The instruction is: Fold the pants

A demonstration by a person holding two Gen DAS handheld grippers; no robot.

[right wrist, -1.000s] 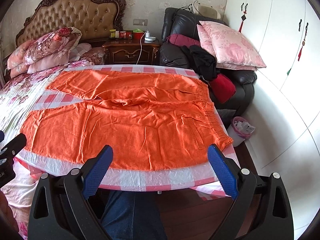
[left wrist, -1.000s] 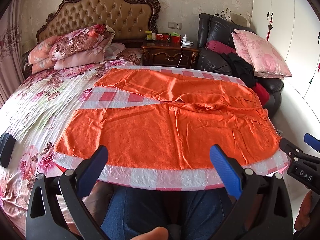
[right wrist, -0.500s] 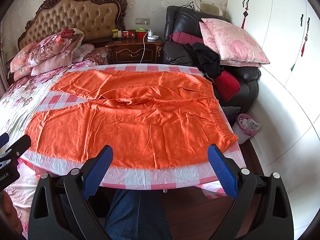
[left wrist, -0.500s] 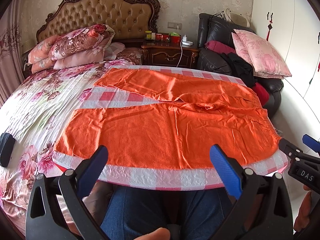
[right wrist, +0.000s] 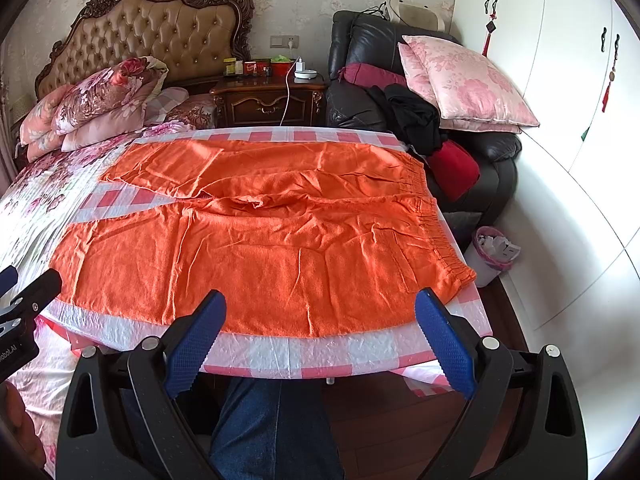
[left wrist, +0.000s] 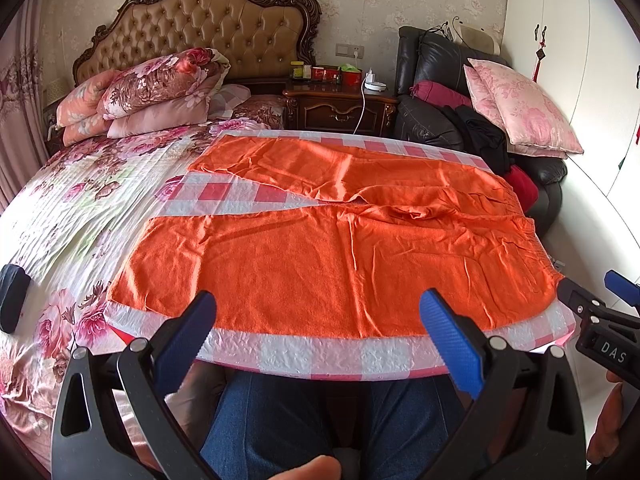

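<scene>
Orange pants [left wrist: 328, 252] lie spread flat on a pink-and-white checked table cover [left wrist: 312, 354], waistband to the right, two legs running left with a gap between them. They also show in the right wrist view [right wrist: 260, 256], with the elastic waistband [right wrist: 436, 232] at the right edge. My left gripper [left wrist: 316, 320] is open and empty, held just in front of the near edge of the pants. My right gripper [right wrist: 320, 320] is open and empty, held at the near edge close to the waistband end.
A floral bed [left wrist: 80, 208] with stacked pillows [left wrist: 152, 96] lies left. A wooden nightstand [left wrist: 340, 104] stands behind. A black sofa [right wrist: 492, 152] with a pink cushion and clothes stands right, with a small bin [right wrist: 492, 252] below. The person's jeans-clad legs [left wrist: 320, 420] are under the table edge.
The right gripper's view has shifted a little, with the pants sitting slightly lower and further left in it. The left gripper has barely moved. The pants lie as before.
</scene>
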